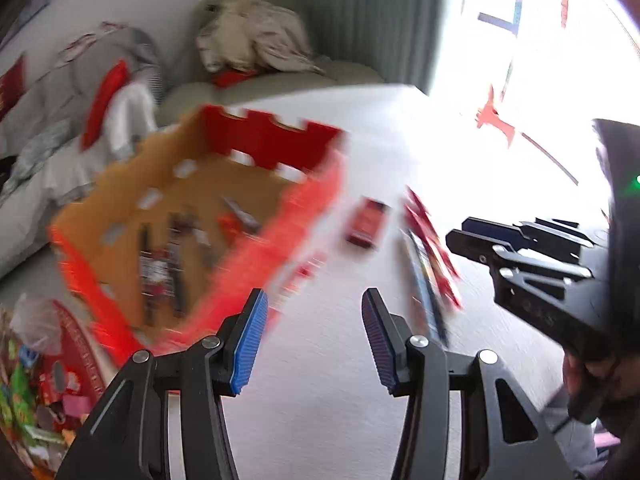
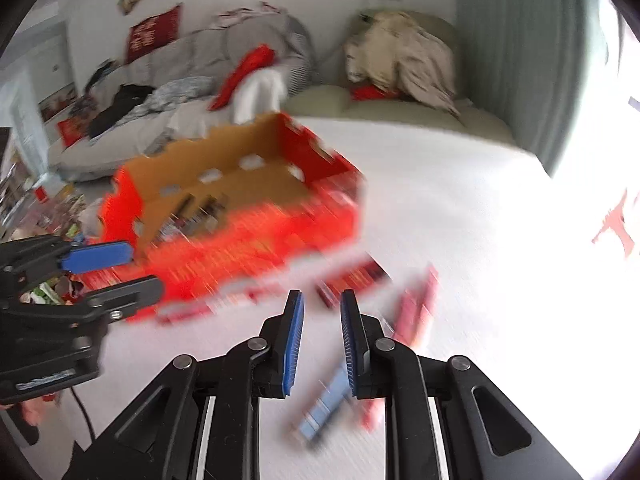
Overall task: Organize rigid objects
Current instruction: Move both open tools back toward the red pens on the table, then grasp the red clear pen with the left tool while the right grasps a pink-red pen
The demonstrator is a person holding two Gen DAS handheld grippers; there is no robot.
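Observation:
A red cardboard box [image 1: 256, 248] with a brown inside stands on the white table [image 1: 320, 380] and holds several dark items [image 1: 168, 264]. It also shows in the right wrist view [image 2: 248, 240]. A small red box [image 1: 366, 222] lies right of it, then a long blue and red pack [image 1: 428, 280]. My left gripper [image 1: 314, 338] is open and empty, above the table by the box's near corner. My right gripper [image 2: 322, 340] is open and empty, above a blue pack [image 2: 326, 408] and beside a red pack [image 2: 416, 308]. Both views are blurred.
A sofa [image 2: 160, 92] piled with clothes and a chair with a beige blanket [image 2: 400, 56] stand behind the table. Colourful packets [image 1: 36, 392] lie at the table's left end. A bright window [image 1: 540, 60] is on the right.

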